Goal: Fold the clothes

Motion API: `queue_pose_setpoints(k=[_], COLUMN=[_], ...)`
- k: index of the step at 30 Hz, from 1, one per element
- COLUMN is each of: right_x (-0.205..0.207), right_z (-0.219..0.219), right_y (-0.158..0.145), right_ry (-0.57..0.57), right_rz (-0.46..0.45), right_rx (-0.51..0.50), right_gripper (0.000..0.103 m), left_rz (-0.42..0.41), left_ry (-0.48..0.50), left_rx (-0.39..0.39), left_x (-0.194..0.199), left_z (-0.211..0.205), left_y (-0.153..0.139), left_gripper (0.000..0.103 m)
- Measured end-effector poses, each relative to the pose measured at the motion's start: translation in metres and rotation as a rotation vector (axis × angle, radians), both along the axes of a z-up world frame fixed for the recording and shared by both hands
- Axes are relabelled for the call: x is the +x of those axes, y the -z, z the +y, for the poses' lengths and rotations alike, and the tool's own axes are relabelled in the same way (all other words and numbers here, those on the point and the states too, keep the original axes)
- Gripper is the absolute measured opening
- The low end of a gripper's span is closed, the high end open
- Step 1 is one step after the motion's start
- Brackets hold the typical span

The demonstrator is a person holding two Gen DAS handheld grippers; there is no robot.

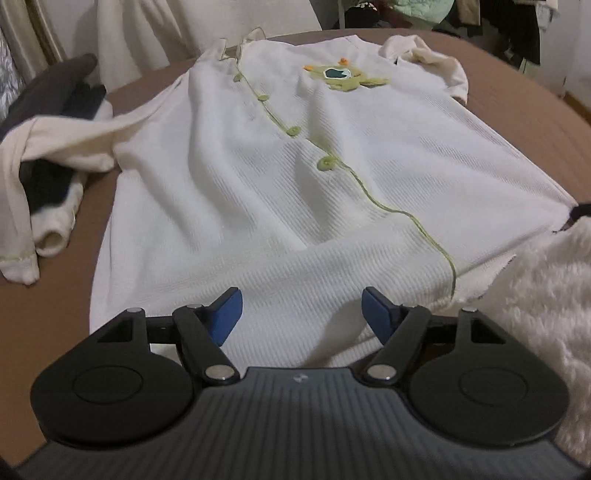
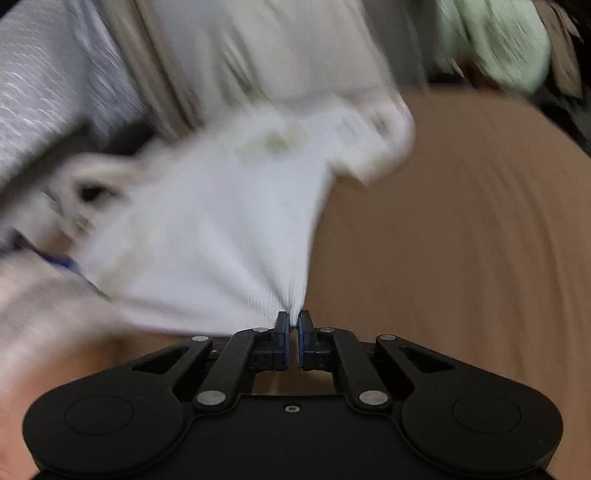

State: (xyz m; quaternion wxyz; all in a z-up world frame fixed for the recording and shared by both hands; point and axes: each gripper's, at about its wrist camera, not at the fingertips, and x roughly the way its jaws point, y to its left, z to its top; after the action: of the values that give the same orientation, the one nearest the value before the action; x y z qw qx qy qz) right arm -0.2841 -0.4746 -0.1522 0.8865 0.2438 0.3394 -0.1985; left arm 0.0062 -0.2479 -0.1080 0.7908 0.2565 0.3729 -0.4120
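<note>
A white ribbed cardigan (image 1: pixel 280 177) with green buttons, green trim and a green animal patch (image 1: pixel 343 77) lies spread face up on the brown bed (image 1: pixel 55 314). Its left sleeve (image 1: pixel 55 147) is crumpled over dark clothes. My left gripper (image 1: pixel 302 314) is open over the hem, with its blue pads on either side of the cloth and nothing pinched. In the blurred right wrist view, my right gripper (image 2: pixel 293 325) is shut on the bottom right corner of the cardigan (image 2: pixel 207 229), with the fabric gathered into folds at the fingertips.
A fluffy white sleeve (image 1: pixel 546 314) of the person covers the right edge of the left view. Dark garments (image 1: pixel 55 99) lie at the far left. Curtains (image 1: pixel 140 29) and piled clothes (image 1: pixel 424 14) stand behind the bed. Bare brown bedspread (image 2: pixel 461 240) lies to the right.
</note>
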Motion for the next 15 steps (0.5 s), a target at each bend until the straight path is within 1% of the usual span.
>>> queue_pose_setpoints(k=[1, 2, 3, 5, 6, 7, 9, 10, 12, 13, 15], right_x=[0.001, 0.003, 0.005, 0.01, 0.012, 0.014, 0.017, 0.018, 0.026, 0.03, 0.04], right_z=[-0.003, -0.005, -0.005, -0.003, -0.002, 0.0, -0.002, -0.003, -0.004, -0.005, -0.008], right_y=[0.008, 0.014, 0.016, 0.015, 0.011, 0.006, -0.007, -0.014, -0.034, -0.045, -0.07], right_ry=[0.014, 0.024, 0.022, 0.009, 0.007, 0.006, 0.012, 0.016, 0.025, 0.032, 0.043], right_rz=[0.003, 0.005, 0.014, 0.036, 0.041, 0.043, 0.047, 0.048, 0.052, 0.048, 0.023], right_rx=[0.03, 0.056, 0.06, 0.049, 0.052, 0.057, 0.052, 0.049, 0.029, 0.027, 0.034], right_gripper=[0.006, 0.006, 0.006, 0.006, 0.006, 0.009, 0.011, 0.011, 0.014, 0.018, 0.025], left_rz=[0.003, 0.036, 0.069, 0.149, 0.177, 0.205, 0.23, 0.238, 0.219, 0.22, 0.238], left_ry=[0.0, -0.006, -0.011, -0.032, -0.049, -0.067, -0.091, -0.071, 0.005, 0.025, 0.031], left_rx=[0.008, 0.028, 0.047, 0.098, 0.105, 0.113, 0.083, 0.095, 0.138, 0.14, 0.124], left_x=[0.002, 0.007, 0.013, 0.025, 0.031, 0.037, 0.041, 0.039, 0.028, 0.025, 0.024], left_z=[-0.002, -0.003, -0.005, -0.01, -0.013, -0.015, -0.015, -0.016, -0.02, -0.019, -0.015], left_y=[0.003, 0.008, 0.012, 0.023, 0.028, 0.033, 0.033, 0.033, 0.033, 0.032, 0.03], left_gripper=[0.071, 0.071, 0.072, 0.076, 0.077, 0.078, 0.076, 0.069, 0.066, 0.063, 0.062])
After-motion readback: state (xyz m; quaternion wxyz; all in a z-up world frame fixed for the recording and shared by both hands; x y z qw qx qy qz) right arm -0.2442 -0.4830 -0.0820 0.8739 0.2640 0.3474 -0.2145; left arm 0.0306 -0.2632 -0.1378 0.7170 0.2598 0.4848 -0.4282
